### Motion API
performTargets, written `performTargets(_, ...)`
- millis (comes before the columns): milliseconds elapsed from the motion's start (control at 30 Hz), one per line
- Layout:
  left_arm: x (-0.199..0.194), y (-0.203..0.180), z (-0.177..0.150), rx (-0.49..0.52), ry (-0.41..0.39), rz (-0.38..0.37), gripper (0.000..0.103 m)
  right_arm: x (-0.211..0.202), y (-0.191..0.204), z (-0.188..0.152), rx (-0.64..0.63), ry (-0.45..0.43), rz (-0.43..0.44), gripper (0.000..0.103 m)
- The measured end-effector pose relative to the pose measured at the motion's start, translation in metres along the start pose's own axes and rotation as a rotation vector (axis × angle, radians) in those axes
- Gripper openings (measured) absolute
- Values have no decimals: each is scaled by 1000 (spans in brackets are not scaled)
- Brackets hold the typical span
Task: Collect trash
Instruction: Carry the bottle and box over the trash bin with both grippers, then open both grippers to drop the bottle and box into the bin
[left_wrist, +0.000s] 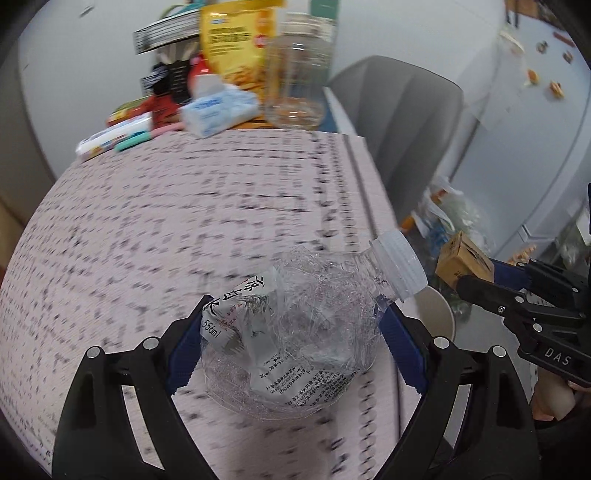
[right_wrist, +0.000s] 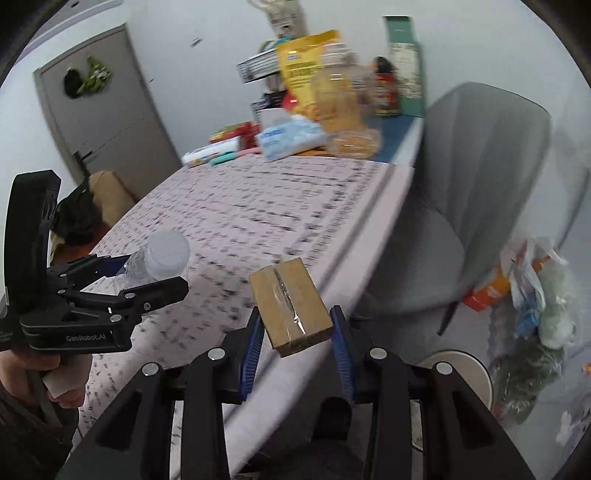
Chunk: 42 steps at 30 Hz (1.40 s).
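Left wrist view looks down over the left gripper (left_wrist: 295, 325), held low above the table (left_wrist: 184, 229) with its black arms splayed wide; its blue pads (left_wrist: 400, 343) press both sides of a crushed plastic water bottle (left_wrist: 295, 332). That bottle is clear, crinkled and flattened, with a white printed label and a ribbed white cap (left_wrist: 400, 264) pointing toward the table's edge. A pink cloth with blurred dark print covers the table.

Off that edge, the right gripper (right_wrist: 297, 328) reaches forward level, a hand (left_wrist: 552, 400) showing beneath its handle. Its narrower-set blue pads (right_wrist: 253, 343) clamp a small brown cardboard box (right_wrist: 291, 306), rectangular and sealed with glossy clear tape along its seam, tilted up above the table rim.

Beyond the table stands a grey upholstered chair (right_wrist: 480, 177); a clear bag of mixed trash (right_wrist: 535, 332) sits on the floor beside it.
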<state>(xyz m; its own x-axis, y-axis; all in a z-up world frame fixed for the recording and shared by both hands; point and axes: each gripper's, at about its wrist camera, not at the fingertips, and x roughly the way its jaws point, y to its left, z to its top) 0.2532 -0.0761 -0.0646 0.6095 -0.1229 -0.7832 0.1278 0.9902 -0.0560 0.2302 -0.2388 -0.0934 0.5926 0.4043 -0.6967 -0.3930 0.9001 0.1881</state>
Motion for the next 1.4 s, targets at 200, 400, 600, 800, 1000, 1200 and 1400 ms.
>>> performTargets(200,19,-51,14,72,17,-40,86,-14,-53,-17,76,-7,-55,36)
performTargets(400,39,-97,21,140,46,-66,86,-19,-103,-39,163,-7,-100,36)
performTargets(600,60,-136,28,194,74,-86,86,-16,-144,-59,232,-1,-171,36)
performTargets(800,83,-169,33,231,104,-88,86,-2,-184,-79,306,24,-210,39)
performTargets(1000,101,-194,31,252,134,-98,86,-2,-216,-99,361,-2,-229,77)
performTargets(1200,115,-217,25,283,155,-117,86,-18,-242,-132,453,5,-260,81)
performTargets(1400,130,-243,20,316,188,-149,86,-39,-255,-159,513,-4,-267,84)
